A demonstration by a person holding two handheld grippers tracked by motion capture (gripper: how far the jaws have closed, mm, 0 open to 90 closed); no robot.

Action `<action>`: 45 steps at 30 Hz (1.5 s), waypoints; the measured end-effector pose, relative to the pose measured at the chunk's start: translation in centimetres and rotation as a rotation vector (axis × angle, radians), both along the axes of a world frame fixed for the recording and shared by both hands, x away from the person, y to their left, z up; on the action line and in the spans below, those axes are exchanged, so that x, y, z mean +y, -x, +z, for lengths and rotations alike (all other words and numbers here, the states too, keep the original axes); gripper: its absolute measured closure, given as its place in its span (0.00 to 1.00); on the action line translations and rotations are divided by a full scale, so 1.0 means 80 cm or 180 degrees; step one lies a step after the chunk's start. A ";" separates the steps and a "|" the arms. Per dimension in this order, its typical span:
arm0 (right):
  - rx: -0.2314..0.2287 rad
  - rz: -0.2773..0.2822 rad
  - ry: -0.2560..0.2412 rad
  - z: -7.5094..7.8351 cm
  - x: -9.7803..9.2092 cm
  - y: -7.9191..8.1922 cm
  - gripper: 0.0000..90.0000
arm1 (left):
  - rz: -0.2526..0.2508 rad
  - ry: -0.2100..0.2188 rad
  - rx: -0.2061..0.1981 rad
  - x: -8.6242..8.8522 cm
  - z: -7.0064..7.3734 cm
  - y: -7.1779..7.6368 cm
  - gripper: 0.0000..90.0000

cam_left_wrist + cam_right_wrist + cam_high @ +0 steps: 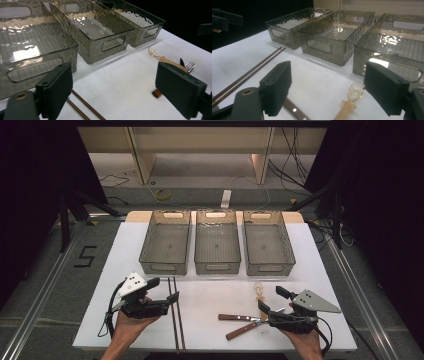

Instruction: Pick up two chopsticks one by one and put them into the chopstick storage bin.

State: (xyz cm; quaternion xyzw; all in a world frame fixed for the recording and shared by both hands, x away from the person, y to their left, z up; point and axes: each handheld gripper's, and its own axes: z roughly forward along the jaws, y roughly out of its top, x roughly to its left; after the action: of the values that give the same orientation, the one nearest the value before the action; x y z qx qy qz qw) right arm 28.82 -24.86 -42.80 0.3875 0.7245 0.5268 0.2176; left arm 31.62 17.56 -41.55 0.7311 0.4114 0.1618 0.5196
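- The left hand-held gripper [167,292] sat in the lower left of the high view, gripped by a hand [131,320] entering from the bottom edge. Its jaws stood apart, released, with nothing between them.
- A pair of dark brown chopsticks [176,320] lay side by side on the white counter [210,295], running from just below the trays down to the bottom edge of the high view. The left gripper's jaws hovered at or just over them; contact could not be told.
- The right hand-held gripper [270,301] sat in the lower right of the high view, held by the other hand [304,342]. Its jaws were likewise spread and held nothing.
- A knife with a brown handle [236,317] and a fork with a brown handle [244,330] lay just left of the right gripper, crossing near their metal ends.
- A small spoon with a clear bowl and pale handle [259,290] lay above the right gripper in the high view; in the right gripper view it [352,98] appeared between the jaws at the lower centre.
- Three smoky transparent trays stood in a row across the middle of the high view: left tray [166,265], middle tray [216,265], right tray [269,265]. All three appeared empty.
- In the left gripper view, the chopsticks [86,107] ran along the lower centre, beside the left jaw.
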 end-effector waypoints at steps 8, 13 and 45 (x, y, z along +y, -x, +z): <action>-0.0005 0.0004 -0.0003 0.000 0.000 0.000 0.26 | -0.0034 -0.0061 0.0137 -0.005 -0.001 -0.001 0.16; 0.0001 -0.0002 0.0000 0.001 -0.001 0.001 0.26 | -0.0021 -0.0105 0.0204 -0.007 -0.001 -0.002 0.15; 0.0062 0.0072 0.0035 -0.001 0.003 0.000 0.27 | 0.0136 -0.1573 0.1776 -0.048 -0.033 -0.036 0.31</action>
State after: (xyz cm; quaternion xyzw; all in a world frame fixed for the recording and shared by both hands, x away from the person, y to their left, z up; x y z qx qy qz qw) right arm 28.79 -24.65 -42.86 0.3833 0.7338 0.5214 0.2066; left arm 34.48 13.75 -44.22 0.8418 0.5008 0.0615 0.1919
